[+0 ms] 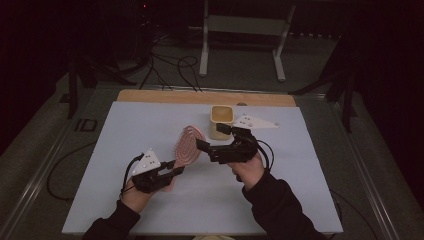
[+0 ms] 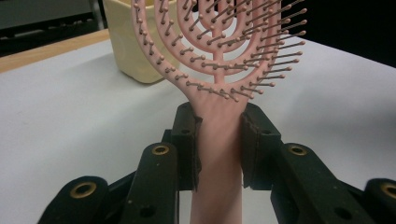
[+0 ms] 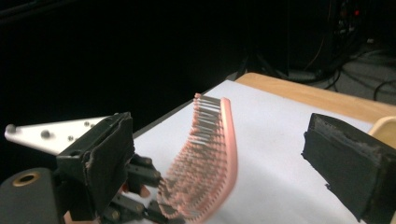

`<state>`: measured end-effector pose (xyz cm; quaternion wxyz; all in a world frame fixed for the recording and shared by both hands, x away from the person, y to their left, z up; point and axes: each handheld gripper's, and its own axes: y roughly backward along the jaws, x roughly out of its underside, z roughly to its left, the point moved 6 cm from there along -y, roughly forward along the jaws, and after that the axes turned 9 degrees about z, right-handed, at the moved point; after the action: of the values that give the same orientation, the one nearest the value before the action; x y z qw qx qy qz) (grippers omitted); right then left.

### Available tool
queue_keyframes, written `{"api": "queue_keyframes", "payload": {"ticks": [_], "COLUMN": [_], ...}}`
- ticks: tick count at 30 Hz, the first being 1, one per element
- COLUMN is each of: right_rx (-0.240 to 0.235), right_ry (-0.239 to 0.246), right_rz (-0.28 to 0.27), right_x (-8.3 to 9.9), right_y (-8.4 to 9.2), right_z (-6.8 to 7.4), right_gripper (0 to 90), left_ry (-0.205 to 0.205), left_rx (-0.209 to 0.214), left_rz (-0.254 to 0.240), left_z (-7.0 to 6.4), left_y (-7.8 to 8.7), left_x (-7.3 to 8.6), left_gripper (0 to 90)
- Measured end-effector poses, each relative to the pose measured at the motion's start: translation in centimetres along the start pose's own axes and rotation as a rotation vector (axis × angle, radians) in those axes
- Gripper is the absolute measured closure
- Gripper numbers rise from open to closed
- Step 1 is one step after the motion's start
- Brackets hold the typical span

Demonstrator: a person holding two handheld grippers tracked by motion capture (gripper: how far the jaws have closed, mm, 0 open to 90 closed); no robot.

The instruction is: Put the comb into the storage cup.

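Two claws meet over a white-topped counter, and between them stands a pink hairbrush. The brush has a rounded, open-work head built of curved ribs, each rib lined with thin bristles tipped in small pink beads, and a plain smooth handle that narrows below the head. The left claw is clamped on that handle: in the left gripper view both black pads press its sides just under the head, and the brush rises upright from them. In the high view the head stands raised off the counter, near its middle, tilted up and away from the left hand.

The right claw stands wide apart with nothing between its pads, its tips just beside the brush head. In the right gripper view the brush shows edge-on, its bristles facing the left claw, and is blurred.

A pale yellow cup stands on the counter behind the brush, partly covered by the right claw and its grey plate. In the left gripper view the top of the brush head and the cup's rim are cut off, and the handle's lower end runs out of frame. The room beyond the counter is too dark to read.
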<state>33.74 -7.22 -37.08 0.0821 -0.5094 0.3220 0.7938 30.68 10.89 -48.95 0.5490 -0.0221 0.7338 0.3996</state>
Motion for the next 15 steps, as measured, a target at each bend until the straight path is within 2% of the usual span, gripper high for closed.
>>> {"api": "queue_keyframes", "payload": {"ticks": [4,8,13,15], "right_rx": [-0.026,-0.064,-0.082,-0.098], "right_ry": [-0.081,-0.123,-0.166,-0.180], "right_rz": [0.015,0.048,0.086,0.101], "right_x": [-0.1,0.2,0.8,1.1], "right_y": [-1.3,-2.5,-3.7,-4.1], "right_z": [-0.1,0.0,0.1,0.2], "right_gripper": [8.3,8.4,15.2,20.7], "left_ry": [0.003,0.002,0.006,0.006], "left_rx": [0.005,0.003,0.005,0.006], "left_rz": [0.000,-0.001,-0.003,-0.004], "left_z": [0.0,0.0,0.0,0.0], "left_y": [0.0,0.0,0.0,0.0], "left_x": [0.0,0.0,0.0,-0.1], "left_gripper": [71.4,71.4,71.4,71.4]}}
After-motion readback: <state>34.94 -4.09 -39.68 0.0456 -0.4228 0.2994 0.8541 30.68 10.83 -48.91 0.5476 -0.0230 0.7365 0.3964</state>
